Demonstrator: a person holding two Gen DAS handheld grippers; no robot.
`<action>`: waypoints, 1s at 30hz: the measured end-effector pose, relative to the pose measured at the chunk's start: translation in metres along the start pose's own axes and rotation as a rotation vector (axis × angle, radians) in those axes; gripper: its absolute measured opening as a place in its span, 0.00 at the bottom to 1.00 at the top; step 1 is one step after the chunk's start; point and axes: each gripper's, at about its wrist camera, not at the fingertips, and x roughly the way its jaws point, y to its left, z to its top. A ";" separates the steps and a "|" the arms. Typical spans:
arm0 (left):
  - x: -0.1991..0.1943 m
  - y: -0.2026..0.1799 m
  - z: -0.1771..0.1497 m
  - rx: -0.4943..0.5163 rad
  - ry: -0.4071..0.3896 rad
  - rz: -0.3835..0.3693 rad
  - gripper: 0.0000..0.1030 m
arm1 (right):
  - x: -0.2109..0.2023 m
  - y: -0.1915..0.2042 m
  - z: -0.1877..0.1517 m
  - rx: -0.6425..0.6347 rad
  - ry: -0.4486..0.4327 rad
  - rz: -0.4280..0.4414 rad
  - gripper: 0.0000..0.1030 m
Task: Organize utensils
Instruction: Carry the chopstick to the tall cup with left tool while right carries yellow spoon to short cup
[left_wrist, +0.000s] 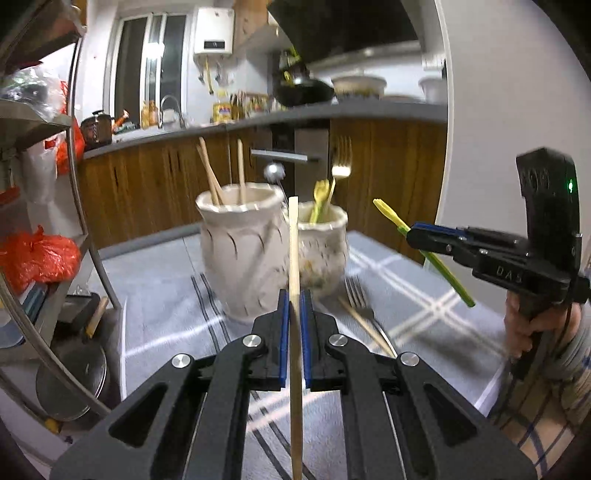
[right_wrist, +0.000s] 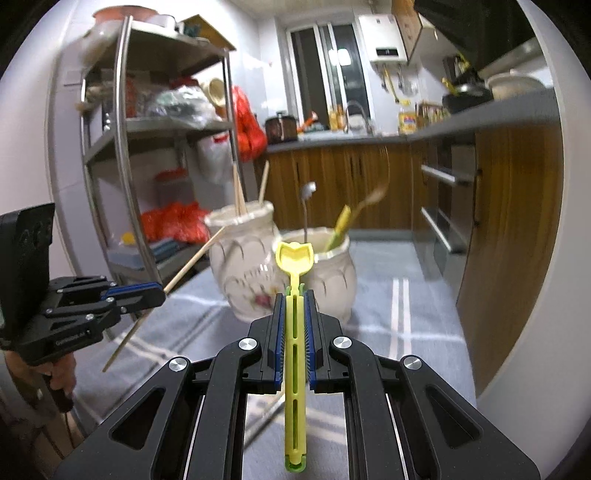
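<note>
My left gripper (left_wrist: 294, 300) is shut on a wooden chopstick (left_wrist: 294, 240) that points up toward two cream ceramic jars. The taller jar (left_wrist: 240, 254) holds several chopsticks. The shorter jar (left_wrist: 327, 251) holds yellow utensils and a fork. My right gripper (right_wrist: 294, 297) is shut on a yellow-green plastic spoon (right_wrist: 294, 258), its bowl just in front of the shorter jar (right_wrist: 334, 273). Each gripper shows in the other's view: the right gripper (left_wrist: 412, 232) at the right with the plastic spoon (left_wrist: 391, 216), the left gripper (right_wrist: 161, 291) at the left with the chopstick (right_wrist: 192, 258).
A metal fork (left_wrist: 358, 295) and a loose chopstick (left_wrist: 367, 330) lie on the grey striped tablecloth (left_wrist: 166, 295) beside the shorter jar. A steel shelf rack (right_wrist: 122, 129) with bags stands to the left. Wooden cabinets and a counter (right_wrist: 498, 118) run behind and to the right.
</note>
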 end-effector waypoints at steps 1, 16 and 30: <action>-0.003 0.003 0.001 -0.008 -0.017 -0.002 0.05 | 0.001 0.001 0.004 -0.002 -0.014 0.002 0.10; 0.025 0.058 0.082 -0.192 -0.193 -0.109 0.05 | 0.052 -0.016 0.078 0.103 -0.152 0.031 0.10; 0.077 0.058 0.127 -0.180 -0.340 0.017 0.05 | 0.104 -0.036 0.088 0.247 -0.201 0.066 0.10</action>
